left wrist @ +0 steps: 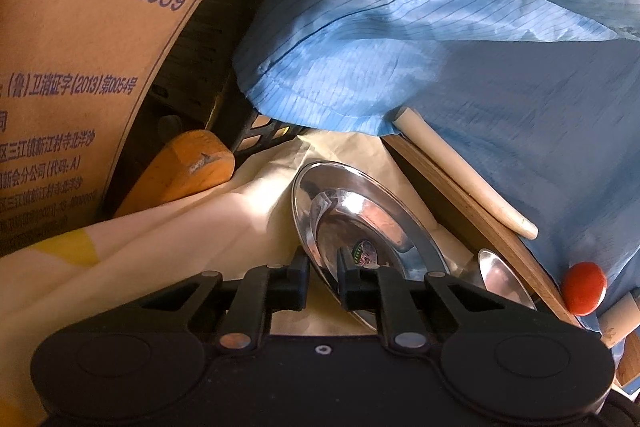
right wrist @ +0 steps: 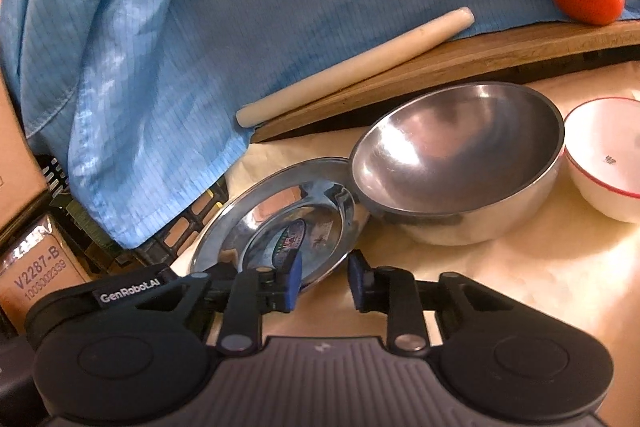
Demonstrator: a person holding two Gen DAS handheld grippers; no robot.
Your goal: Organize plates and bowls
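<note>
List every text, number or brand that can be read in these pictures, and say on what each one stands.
"V2287-B": cardboard box.
"1003002339": same box, the line below.
"(2013)" amid Chinese print: same box; the smaller lines are too blurred to read.
"GenRobot.AI": right claw, on its left arm.
Sticker in the steel plate: unreadable.
Mark in the white bowl: too small.

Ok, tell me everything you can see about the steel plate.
The steel plate is round, shiny metal with a wide flat rim, a shallow well and a coloured sticker inside. It sits tilted on the cream cloth, its far edge against the steel bowl. The left tongs pinch its near rim; the right tongs straddle another edge.
</note>
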